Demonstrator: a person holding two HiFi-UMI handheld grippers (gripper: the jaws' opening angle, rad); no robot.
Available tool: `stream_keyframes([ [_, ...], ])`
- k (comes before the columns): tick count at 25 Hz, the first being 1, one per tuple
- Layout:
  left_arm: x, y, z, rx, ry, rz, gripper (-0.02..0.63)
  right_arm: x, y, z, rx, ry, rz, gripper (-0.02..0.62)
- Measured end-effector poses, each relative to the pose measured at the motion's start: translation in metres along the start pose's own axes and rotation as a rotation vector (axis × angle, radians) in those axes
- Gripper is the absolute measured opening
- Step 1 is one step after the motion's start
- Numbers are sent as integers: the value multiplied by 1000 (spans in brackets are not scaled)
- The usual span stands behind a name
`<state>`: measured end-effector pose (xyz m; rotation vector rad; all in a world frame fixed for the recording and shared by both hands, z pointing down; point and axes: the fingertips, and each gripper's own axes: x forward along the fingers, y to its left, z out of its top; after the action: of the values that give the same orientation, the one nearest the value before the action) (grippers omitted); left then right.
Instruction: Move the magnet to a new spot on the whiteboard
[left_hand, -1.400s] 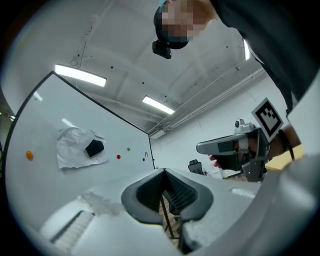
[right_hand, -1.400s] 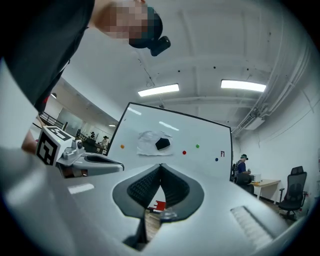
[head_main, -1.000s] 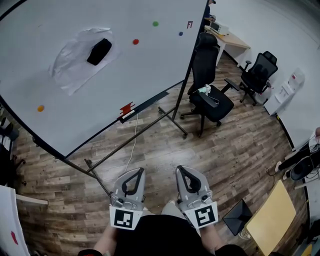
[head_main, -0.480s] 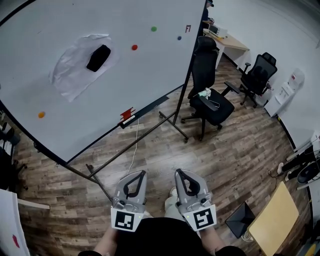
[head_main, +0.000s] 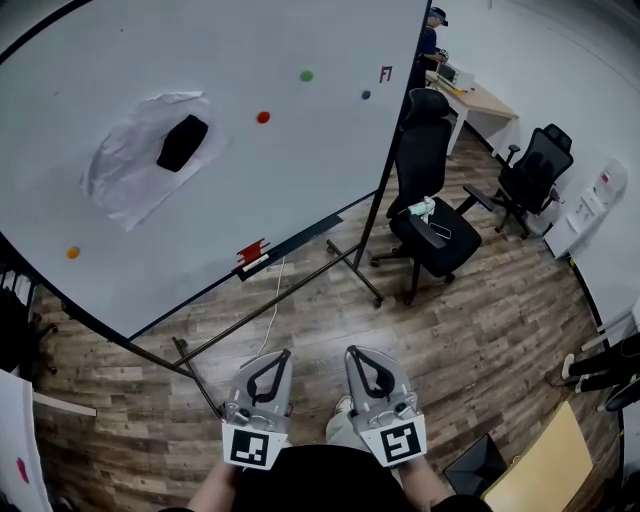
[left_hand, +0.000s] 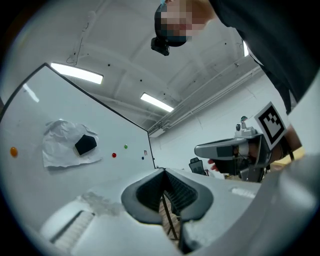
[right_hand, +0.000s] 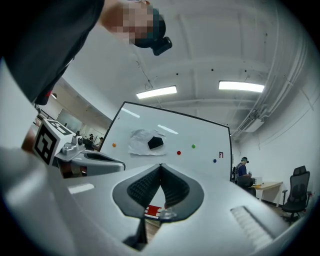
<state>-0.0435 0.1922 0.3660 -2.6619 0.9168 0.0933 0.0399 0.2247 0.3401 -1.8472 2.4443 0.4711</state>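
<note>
White board surface dominating the far left: a large whiteboard (head_main: 250, 190) on a black rolling frame, over a brown wood-plank floor (head_main: 470, 330).

On the board, four small round magnets, well apart from each other:
- red magnet (head_main: 263, 117) near the middle
- green magnet (head_main: 307, 75) up and to the right of the red one
- blue magnet (head_main: 366, 95) further right, close to the board's right edge
- orange magnet (head_main: 73, 253) alone at the far left, low down

Left of the red magnet, a crumpled white sheet (head_main: 130, 165) flat against the board, with a black block (head_main: 182, 143) sitting on its middle.

Along the board's bottom edge, a dark ledge (head_main: 305, 238) carrying a small red object (head_main: 251, 250) at its left end.

At the near edge, held side by side and well short of the board: left gripper (head_main: 280, 354) with jaws pressed together, nothing between them; right gripper (head_main: 354, 352) likewise pressed together and empty. Both pointing towards the board.

To the right of the board, a black office chair (head_main: 425, 160) with a white item (head_main: 420, 208) lying on its seat. Further right, a second black office chair (head_main: 535, 170). Behind them, a light wooden desk (head_main: 480, 98) and a person (head_main: 430, 35) in dark clothes.
</note>
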Motion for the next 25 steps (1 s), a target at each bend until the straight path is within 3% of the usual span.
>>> stream_keyframes([
  [14,134,-11,-6,50,2,106,2,39,-126,-32,16,-23,117,2],
  [17,148,-11,-8,50,15,154,2,41,-140,-38,12,-27,160,2],
  [25,158,4,-23,48,61,244,2,56,-162,-53,38,-22,171,2],
])
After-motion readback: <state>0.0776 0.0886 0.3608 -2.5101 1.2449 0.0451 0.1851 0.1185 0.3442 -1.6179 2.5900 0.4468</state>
